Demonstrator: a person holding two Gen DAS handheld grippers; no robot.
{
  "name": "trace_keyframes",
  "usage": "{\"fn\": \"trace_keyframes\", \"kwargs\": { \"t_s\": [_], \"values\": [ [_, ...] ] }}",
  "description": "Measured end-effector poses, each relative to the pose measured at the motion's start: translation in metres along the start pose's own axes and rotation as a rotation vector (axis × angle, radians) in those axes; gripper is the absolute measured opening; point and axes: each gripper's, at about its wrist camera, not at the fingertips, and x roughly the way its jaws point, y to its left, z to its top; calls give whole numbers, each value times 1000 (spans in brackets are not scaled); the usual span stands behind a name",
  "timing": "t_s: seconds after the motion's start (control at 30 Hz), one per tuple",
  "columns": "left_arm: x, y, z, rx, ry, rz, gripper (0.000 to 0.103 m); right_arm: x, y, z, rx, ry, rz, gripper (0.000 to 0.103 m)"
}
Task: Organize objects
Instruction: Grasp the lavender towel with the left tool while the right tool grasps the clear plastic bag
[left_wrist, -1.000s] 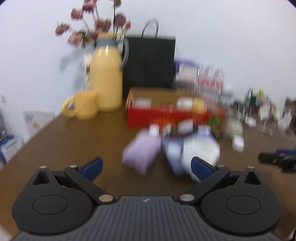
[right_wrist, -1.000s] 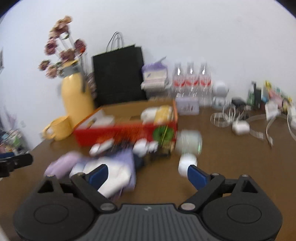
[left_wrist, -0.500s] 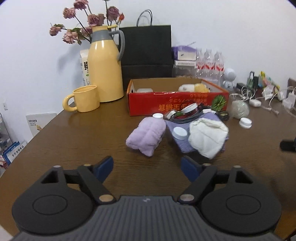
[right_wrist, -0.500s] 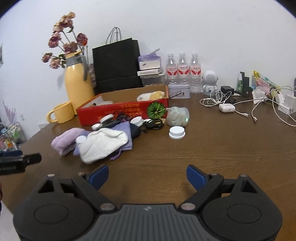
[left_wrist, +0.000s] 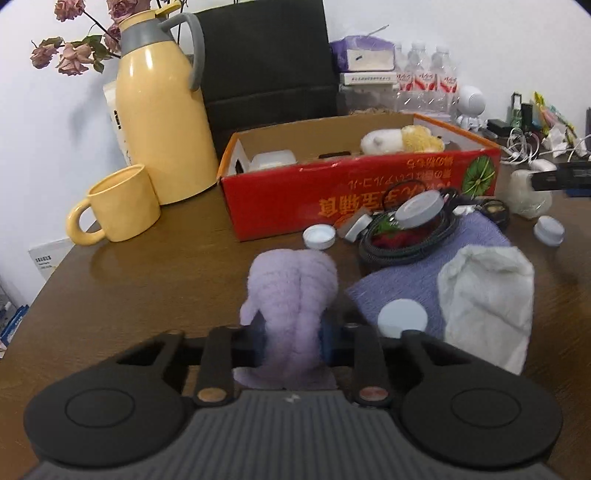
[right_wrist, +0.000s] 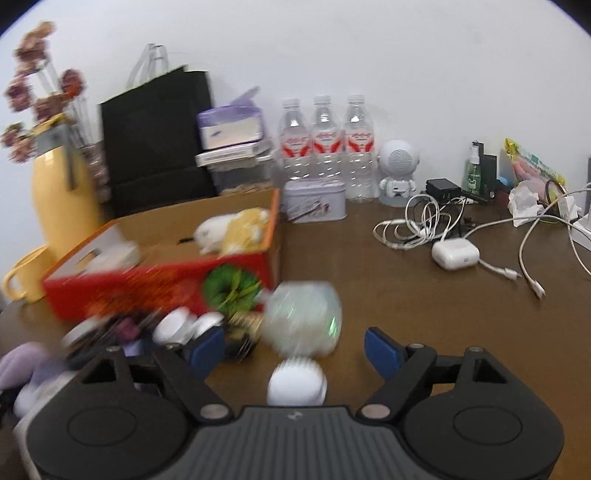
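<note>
Brown bench (left_wrist: 155, 273) w/ red carton (left_wrist: 354, 195) as likely drop bin. Left gripper (left_wrist: 291, 341), jaws just closing, pinches lilac plush cloth (left_wrist: 291, 291) beside carton. Right gripper (right_wrist: 295, 349) spread, narrowing, white cap (right_wrist: 297, 382) between, untouched.

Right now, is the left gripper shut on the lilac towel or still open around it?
Shut on it. The left gripper has just been closing, and the lilac towel bulges between its pads, pinched at its near end.
</note>
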Motion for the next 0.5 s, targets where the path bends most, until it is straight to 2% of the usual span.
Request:
{"fn": "trace_keyframes", "kwargs": {
  "t_s": [0.03, 0.1, 0.3, 0.4, 0.5],
  "values": [
    [-4, 2, 0, -20, -7, -5, 24, 10, -3, 2, 21, 3, 7, 73],
    [-11, 9, 0, -82, -5, -3, 23, 25, -5, 3, 47, 36, 20, 38],
    [-43, 21, 2, -183, -35, 20, 22, 14, 3, -3, 14, 12, 13, 29],
    [-68, 19, 1, -191, -62, 36, 22, -20, 10, -5, -3, -45, 4, 29],
    [-97, 15, -4, -194, -91, 17, 22, -70, 17, -16, 16, -82, 83, 29]
  ]
}}
